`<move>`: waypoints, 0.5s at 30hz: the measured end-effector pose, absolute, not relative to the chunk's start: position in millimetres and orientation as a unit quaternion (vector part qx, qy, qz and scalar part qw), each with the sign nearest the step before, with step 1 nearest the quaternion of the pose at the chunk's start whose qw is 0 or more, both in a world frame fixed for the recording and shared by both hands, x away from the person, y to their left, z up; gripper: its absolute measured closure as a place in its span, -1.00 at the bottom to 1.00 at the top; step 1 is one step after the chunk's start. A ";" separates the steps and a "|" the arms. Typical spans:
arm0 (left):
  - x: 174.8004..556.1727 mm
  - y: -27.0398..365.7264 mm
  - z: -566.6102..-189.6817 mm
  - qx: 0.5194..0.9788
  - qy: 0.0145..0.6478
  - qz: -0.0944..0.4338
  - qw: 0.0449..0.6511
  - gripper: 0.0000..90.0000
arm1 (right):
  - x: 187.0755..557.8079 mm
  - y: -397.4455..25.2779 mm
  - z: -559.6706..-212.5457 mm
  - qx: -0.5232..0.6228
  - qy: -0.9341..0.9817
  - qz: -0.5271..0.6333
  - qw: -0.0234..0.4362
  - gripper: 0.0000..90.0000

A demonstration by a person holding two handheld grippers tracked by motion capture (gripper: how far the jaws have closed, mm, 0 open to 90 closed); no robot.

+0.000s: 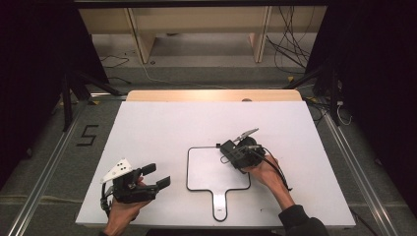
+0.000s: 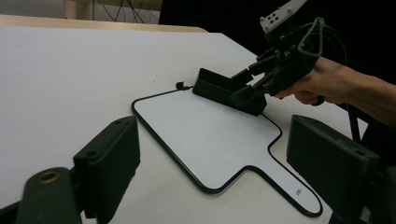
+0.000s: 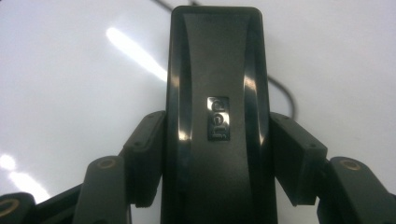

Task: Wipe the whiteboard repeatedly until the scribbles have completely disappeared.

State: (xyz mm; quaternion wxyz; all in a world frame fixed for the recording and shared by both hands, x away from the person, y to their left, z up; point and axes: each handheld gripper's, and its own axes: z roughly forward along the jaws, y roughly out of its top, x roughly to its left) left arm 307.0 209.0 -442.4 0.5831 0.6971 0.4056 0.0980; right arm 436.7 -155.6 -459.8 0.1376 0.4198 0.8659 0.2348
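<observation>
A small whiteboard [image 1: 209, 172] with a black rim and a short handle lies flat near the front middle of the white table. My right gripper [image 1: 234, 151] is shut on a black eraser [image 1: 231, 149] that rests on the board's far right corner. In the right gripper view the eraser [image 3: 217, 116] sits clamped between both pads, a small logo on its back. The left gripper view shows the board [image 2: 210, 140], the eraser [image 2: 224, 91] and the right gripper [image 2: 254, 86] beyond my own jaws. My left gripper [image 1: 157, 175] hovers open at the front left, nothing in it.
The table [image 1: 162, 128] has a wooden strip along its far edge. A tiny black hook [image 2: 182, 85] sticks out at the board's far corner. On the floor are a taped "5" [image 1: 87, 134], metal rails, stand legs and loose cables [image 1: 290, 49].
</observation>
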 end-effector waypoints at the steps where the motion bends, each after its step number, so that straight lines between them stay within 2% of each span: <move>1: 307.1 209.0 -442.5 0.698 0.405 0.098 0.583 -0.63 | 437.0 -155.6 -459.6 0.421 0.865 0.231 0.141 -0.08; 11: 307.1 208.8 -442.3 0.697 0.406 0.098 0.583 -0.63 | 443.9 -156.5 -458.8 0.433 0.861 0.222 0.147 -0.08; 15: 307.5 208.8 -442.7 0.695 0.408 0.097 0.584 -0.63 | 429.5 -151.3 -456.0 0.404 0.882 0.209 0.126 -0.08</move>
